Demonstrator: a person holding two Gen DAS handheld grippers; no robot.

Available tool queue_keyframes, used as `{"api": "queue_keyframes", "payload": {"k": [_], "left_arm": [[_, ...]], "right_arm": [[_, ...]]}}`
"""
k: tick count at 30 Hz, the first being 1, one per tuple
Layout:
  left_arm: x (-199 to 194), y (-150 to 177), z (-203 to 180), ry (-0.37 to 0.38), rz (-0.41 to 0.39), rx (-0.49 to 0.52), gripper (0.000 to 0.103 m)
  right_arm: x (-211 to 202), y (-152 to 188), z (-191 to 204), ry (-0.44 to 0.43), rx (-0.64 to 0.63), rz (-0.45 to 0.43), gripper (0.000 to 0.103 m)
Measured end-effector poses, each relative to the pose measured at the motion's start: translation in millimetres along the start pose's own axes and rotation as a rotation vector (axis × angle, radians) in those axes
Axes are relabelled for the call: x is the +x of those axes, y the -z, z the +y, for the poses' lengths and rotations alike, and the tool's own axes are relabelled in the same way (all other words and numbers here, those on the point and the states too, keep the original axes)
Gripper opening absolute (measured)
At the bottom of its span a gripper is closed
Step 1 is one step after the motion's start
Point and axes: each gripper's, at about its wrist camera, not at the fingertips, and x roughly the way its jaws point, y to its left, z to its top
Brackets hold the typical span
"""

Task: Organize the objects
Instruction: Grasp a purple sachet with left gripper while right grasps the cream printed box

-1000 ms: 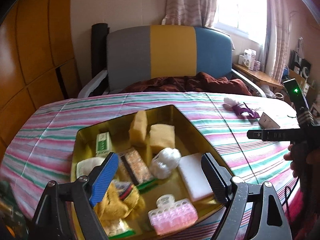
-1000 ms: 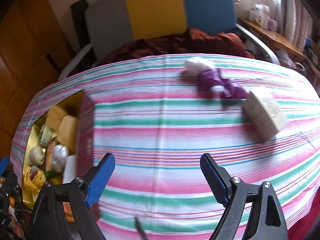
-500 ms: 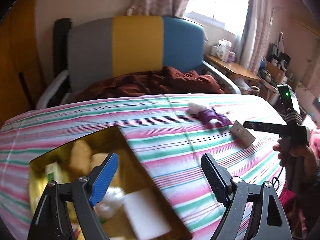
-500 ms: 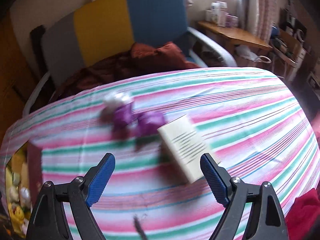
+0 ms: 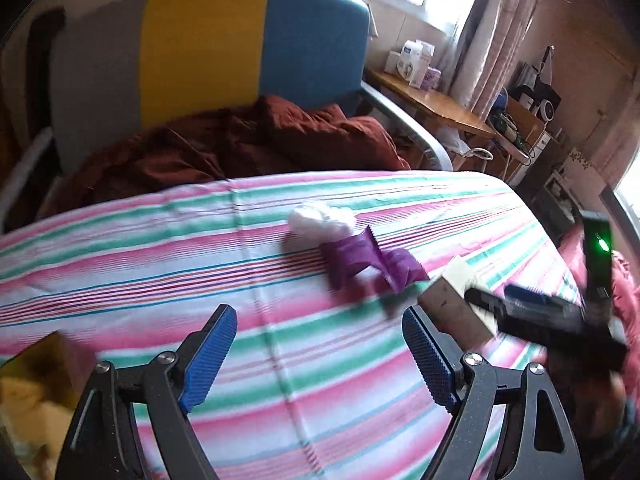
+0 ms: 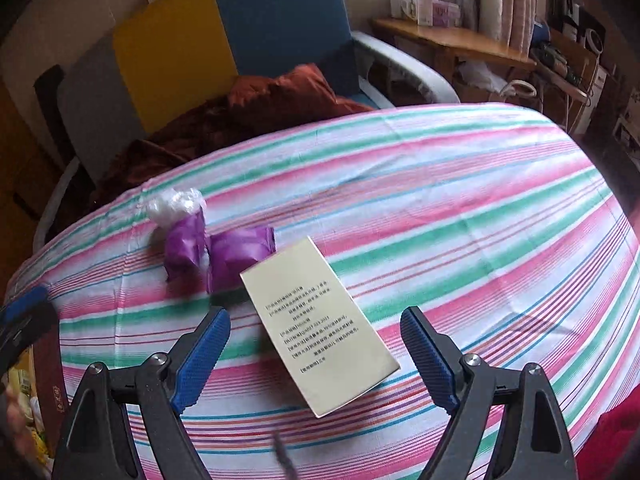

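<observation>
A cream box (image 6: 318, 330) with printed text lies on the striped tablecloth, between and just beyond my open right gripper's (image 6: 316, 354) fingers. Two purple packets (image 6: 218, 250) and a white fluffy ball (image 6: 174, 204) lie beyond it to the left. In the left wrist view the purple packets (image 5: 366, 260), white ball (image 5: 322, 218) and box (image 5: 454, 308) lie ahead to the right. My left gripper (image 5: 320, 354) is open and empty above the cloth. The gold box (image 5: 38, 364) with sponges shows at the lower left edge.
The striped table (image 6: 440, 208) drops off at the right and far edges. A grey, yellow and blue chair (image 5: 208, 52) with a maroon blanket (image 5: 240, 144) stands behind it. A wooden side table (image 6: 452, 40) with small boxes stands at the back right.
Both grippers have swung right, away from the gold box. The right gripper has closed in on the cream box, which now lies between its fingers. Both stay open.
</observation>
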Motion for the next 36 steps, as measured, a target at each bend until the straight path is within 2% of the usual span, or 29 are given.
{"api": "queue_keyframes", "payload": {"k": [5, 16, 17, 18, 20, 22, 23, 27, 33, 36], "left_arm": [[51, -24, -10, 0.045, 0.032, -0.034, 0.090], [128, -48, -24, 0.031, 0.068, -0.048, 0.091], [133, -49, -22, 0.032, 0.072, -0.055, 0.087], [138, -50, -21, 0.035, 0.079, -0.064, 0.076], [148, -47, -16, 0.042, 0.118, -0.075, 0.063], [143, -41, -19, 0.036, 0.091, -0.035, 0.056], [140, -37, -20, 0.039, 0.093, -0.013, 0.054], [126, -17, -16, 0.045, 0.085, 0.008, 0.051], [94, 22, -11, -0.006, 0.076, 0.062, 0.051], [81, 38, -11, -0.026, 0.077, 0.053, 0.051]], "right_arm": [[9, 2, 2, 0.003, -0.011, 0.031, 0.089], [14, -2, -3, 0.040, -0.018, 0.036, 0.089], [15, -3, -2, 0.044, -0.020, 0.043, 0.089], [16, -4, -2, 0.050, -0.025, 0.044, 0.088], [20, -5, -1, 0.060, -0.036, 0.049, 0.087], [21, -5, 0, 0.059, -0.043, 0.053, 0.080], [23, -4, 0, 0.058, -0.047, 0.056, 0.072], [26, -3, 1, 0.061, -0.060, 0.066, 0.056], [27, -3, -3, 0.052, -0.052, 0.076, 0.052], [31, -3, -5, 0.060, -0.049, 0.091, 0.051]]}}
